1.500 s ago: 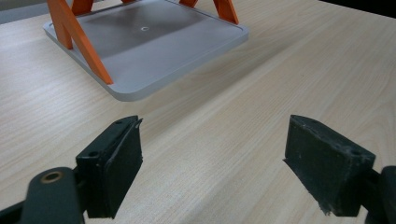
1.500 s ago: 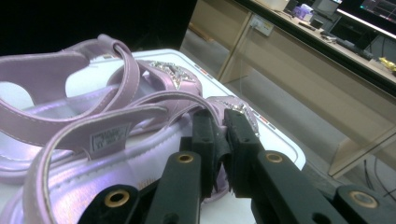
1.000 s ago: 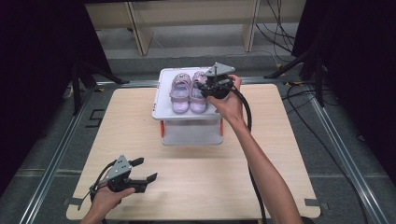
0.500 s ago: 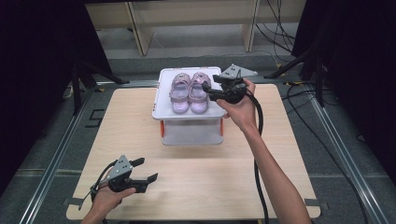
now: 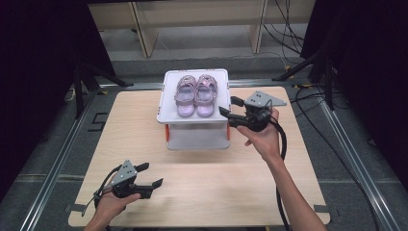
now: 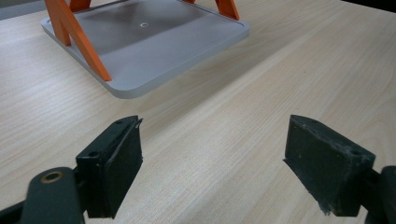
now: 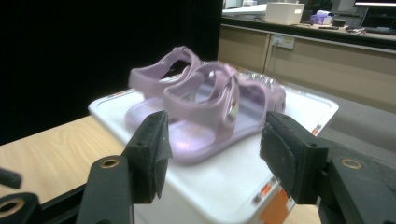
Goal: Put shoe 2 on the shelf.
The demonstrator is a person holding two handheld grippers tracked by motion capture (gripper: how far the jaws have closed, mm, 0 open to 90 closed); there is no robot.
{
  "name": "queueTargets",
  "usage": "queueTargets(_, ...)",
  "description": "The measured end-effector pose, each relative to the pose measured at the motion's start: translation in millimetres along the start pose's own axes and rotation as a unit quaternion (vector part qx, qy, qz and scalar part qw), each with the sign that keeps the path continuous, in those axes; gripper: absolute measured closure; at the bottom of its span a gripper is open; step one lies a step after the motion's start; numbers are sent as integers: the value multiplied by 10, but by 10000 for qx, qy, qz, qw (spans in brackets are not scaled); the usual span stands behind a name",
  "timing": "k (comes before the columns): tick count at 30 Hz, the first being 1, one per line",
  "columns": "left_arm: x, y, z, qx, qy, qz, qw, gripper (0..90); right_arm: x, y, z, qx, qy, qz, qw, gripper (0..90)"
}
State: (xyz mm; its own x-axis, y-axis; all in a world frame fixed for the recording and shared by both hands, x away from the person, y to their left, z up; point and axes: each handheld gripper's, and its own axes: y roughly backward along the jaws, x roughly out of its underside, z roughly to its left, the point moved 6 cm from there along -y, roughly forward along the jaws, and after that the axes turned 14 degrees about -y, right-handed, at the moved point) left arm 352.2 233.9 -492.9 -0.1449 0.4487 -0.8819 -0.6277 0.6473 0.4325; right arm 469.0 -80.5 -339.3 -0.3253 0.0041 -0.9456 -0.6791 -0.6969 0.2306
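A pair of small purple sandals (image 5: 195, 89) stands side by side on a white raised platform (image 5: 168, 111) at the table's middle back. In the right gripper view the sandals (image 7: 205, 105) lie just beyond the open jaws, on the platform's white top (image 7: 299, 105). My right gripper (image 5: 228, 105) hovers open at the platform's right front corner and points left toward it, holding nothing. My left gripper (image 5: 151, 174) rests low near the front left of the table, open and empty. Its jaws (image 6: 212, 140) face bare wood.
The platform rests on orange legs (image 6: 77, 39) above a grey base plate (image 6: 154, 46). The wooden table (image 5: 207, 192) has open room in front and on both sides. Cables (image 5: 308, 96) and dark stands lie beyond the right edge.
My right gripper has drawn back from over the sandals, moving right and toward the person, off the platform's top. The sandals stay in place. The left gripper has not moved.
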Motion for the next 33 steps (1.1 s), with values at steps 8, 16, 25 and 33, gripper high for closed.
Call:
queueTargets(8, -18, 22, 17, -34, -11, -45, 10000, 182, 283, 223, -8, -42, -198, 139, 9997, 393)
queueTargets(16, -21, 24, 15, -43, -26, -4, 10000, 182, 630, 288, -16, -54, -228, 317, 9992, 364)
queueTargets(25, -17, 18, 3, -10, -15, -51, 10000, 182, 1061, 391, -115, -69, -450, 725, 9963, 347)
queueTargets(33, -34, 65, -25, -12, -102, -54, 9999, 182, 1312, 502, -119, 42, -426, 929, 9948, 332)
